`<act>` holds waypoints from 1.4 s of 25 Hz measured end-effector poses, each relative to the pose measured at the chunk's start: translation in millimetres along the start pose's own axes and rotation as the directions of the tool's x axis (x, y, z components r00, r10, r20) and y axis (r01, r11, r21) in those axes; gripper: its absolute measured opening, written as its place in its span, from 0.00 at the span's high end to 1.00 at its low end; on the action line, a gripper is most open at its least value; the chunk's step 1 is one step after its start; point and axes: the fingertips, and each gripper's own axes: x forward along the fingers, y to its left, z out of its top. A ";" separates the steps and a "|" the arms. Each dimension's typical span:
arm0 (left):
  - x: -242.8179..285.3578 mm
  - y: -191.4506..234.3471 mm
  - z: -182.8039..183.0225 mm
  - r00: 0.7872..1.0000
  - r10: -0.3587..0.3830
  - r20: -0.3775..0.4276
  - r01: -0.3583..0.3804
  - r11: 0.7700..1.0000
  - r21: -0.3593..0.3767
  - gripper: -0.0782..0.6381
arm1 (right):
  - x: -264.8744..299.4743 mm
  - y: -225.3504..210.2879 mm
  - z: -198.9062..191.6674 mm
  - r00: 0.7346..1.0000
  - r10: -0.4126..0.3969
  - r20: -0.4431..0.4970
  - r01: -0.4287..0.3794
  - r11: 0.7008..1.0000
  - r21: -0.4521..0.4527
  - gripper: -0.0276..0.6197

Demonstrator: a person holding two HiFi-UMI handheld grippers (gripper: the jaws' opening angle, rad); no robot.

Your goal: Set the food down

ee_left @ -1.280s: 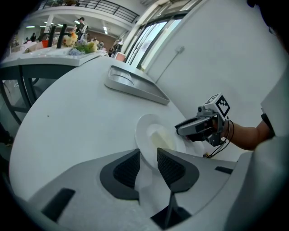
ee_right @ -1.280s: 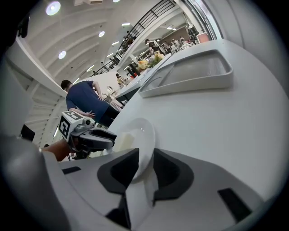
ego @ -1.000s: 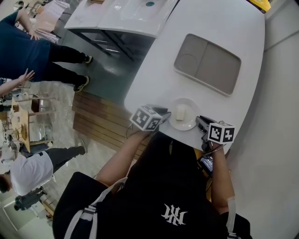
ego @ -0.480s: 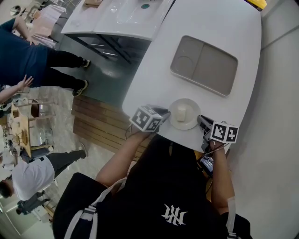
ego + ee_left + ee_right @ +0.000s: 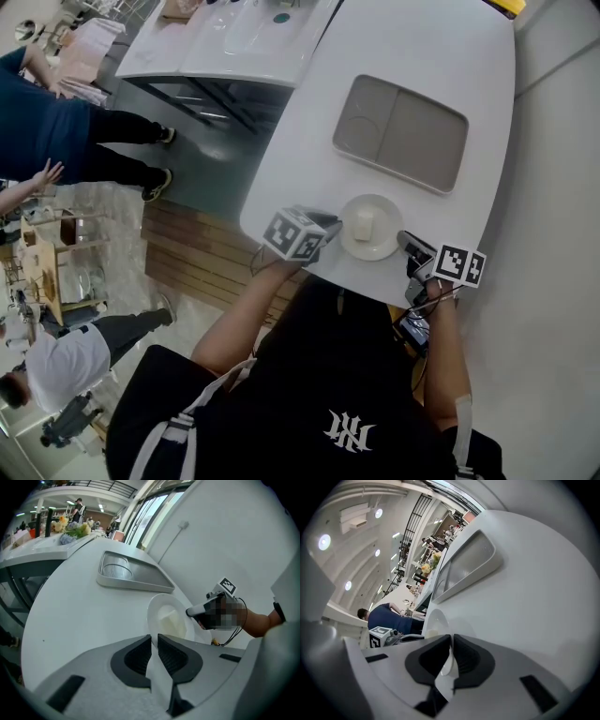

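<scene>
A white plate [image 5: 378, 246] with a pale block of food [image 5: 364, 223] on it is at the near edge of the white table [image 5: 422, 56]. My left gripper [image 5: 325, 225] is shut on the plate's left rim, and my right gripper [image 5: 405, 244] on its right rim. Both pairs of jaws have just been closing, with the rim between them. In the left gripper view the pads [image 5: 140, 656] pinch the plate [image 5: 161, 613], with the food [image 5: 171, 622] and the right gripper [image 5: 197, 611] beyond. The right gripper view shows the plate [image 5: 435, 619] edge-on in the right gripper [image 5: 451, 651].
A grey two-compartment tray [image 5: 400, 133] lies farther up the table, beyond the plate. The table's rounded edge runs just left of the left gripper, with floor below. Another white counter [image 5: 234, 37] stands at the upper left, and people stand on the floor at the left.
The right gripper has rolled, its marker cube tipping and shifting to the right. The plate and the left gripper stay about where they were at the near table edge.
</scene>
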 end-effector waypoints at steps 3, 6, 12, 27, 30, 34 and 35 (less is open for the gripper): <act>0.3 -3.9 17.7 1.000 -0.008 0.008 0.008 1.000 0.026 0.83 | -9.5 4.2 13.6 0.999 0.028 0.027 -0.030 0.998 0.052 0.92; 1.9 -7.0 41.8 1.000 -0.009 0.018 0.008 0.997 0.072 0.83 | -18.3 5.5 30.8 0.997 0.049 0.062 -0.054 0.995 0.089 0.92; 9.2 -10.6 95.1 0.999 -0.016 0.039 0.009 0.987 0.162 0.83 | -36.2 7.8 77.2 0.987 0.066 0.147 -0.082 0.991 0.103 0.92; 32.8 18.9 211.4 0.997 0.003 0.082 -0.025 0.963 0.268 0.83 | -34.2 6.2 192.1 0.967 0.037 0.252 -0.050 0.998 0.042 0.93; 44.6 29.6 224.2 0.997 0.009 0.074 -0.029 0.961 0.275 0.83 | -25.2 -5.6 205.4 0.966 0.018 0.258 -0.034 0.998 0.058 0.93; 60.9 40.0 234.3 0.998 0.013 0.063 -0.030 0.960 0.279 0.83 | -16.2 -22.5 217.5 0.965 -0.015 0.263 -0.005 0.997 0.074 0.92; 64.7 41.9 235.9 0.998 0.014 0.061 -0.030 0.960 0.280 0.83 | -14.6 -26.1 220.1 0.964 -0.024 0.265 0.003 0.997 0.076 0.92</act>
